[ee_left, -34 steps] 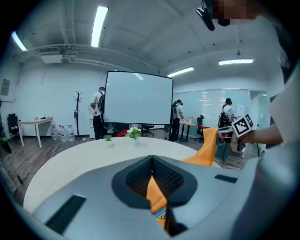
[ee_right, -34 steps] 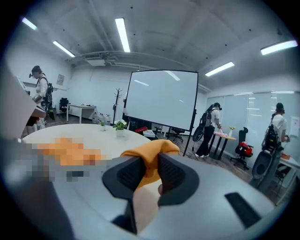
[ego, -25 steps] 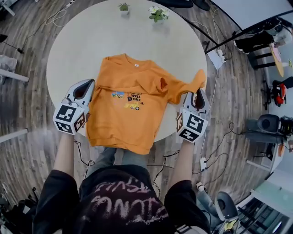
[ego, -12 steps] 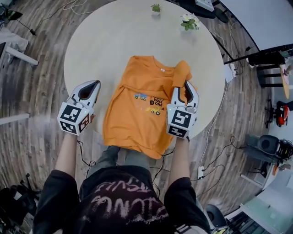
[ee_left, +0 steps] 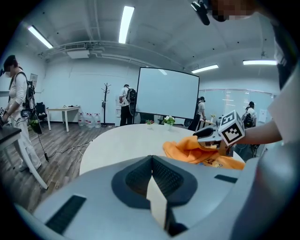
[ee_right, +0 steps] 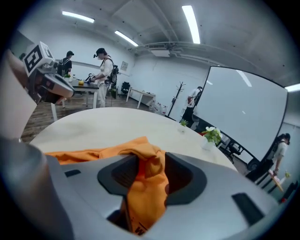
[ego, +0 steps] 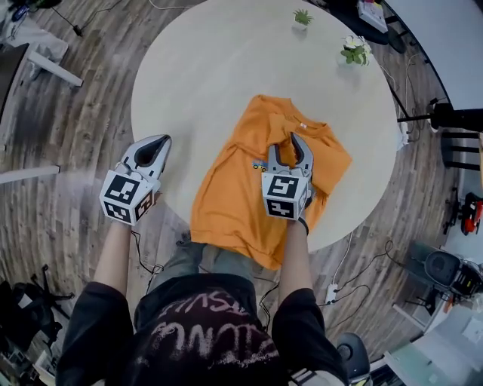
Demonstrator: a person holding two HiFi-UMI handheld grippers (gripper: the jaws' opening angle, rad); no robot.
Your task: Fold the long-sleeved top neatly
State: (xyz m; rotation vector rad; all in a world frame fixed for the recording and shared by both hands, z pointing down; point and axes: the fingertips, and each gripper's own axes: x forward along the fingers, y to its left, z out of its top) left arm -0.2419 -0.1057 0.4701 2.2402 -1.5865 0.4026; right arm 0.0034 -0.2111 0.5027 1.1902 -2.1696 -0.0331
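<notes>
Big open room here: grey-brown wood plank floor (ego: 75, 113), strip lights on the ceiling (ee_left: 125, 23), one large white projection screen (ee_left: 168, 96) at the back and a few people standing around further off. In the middle is one round pale beige table (ego: 211, 68). The orange long-sleeved top (ego: 226, 203) lies at the table's near edge, neck pointing to the far side, hem hanging over the edge toward the person, and one sleeve brought across onto the chest. There are two grippers, each with a cube of black-and-white square markers. The right gripper (ego: 285, 147) is over the middle of the top; its jaws have just been opening and now stand apart, with a bunch of the orange sleeve cloth sitting loose between them, not pinched. The left gripper (ego: 160, 143) is at the table's near-left edge, well apart from the top, jaws clenched together on nothing. Two little pots stand by the far edge: a small green potted plant (ego: 303, 16) and a white-flowered potted plant (ego: 353, 51). Black cables (ego: 362, 264) trail on the floor to the right. As for writing, only a sliver of the top's chest print (ego: 259, 164) peeks out beside the right gripper and I can't read it, and the pinkish lettering on the person's black shirt (ego: 204, 332) isn't legible either.
</notes>
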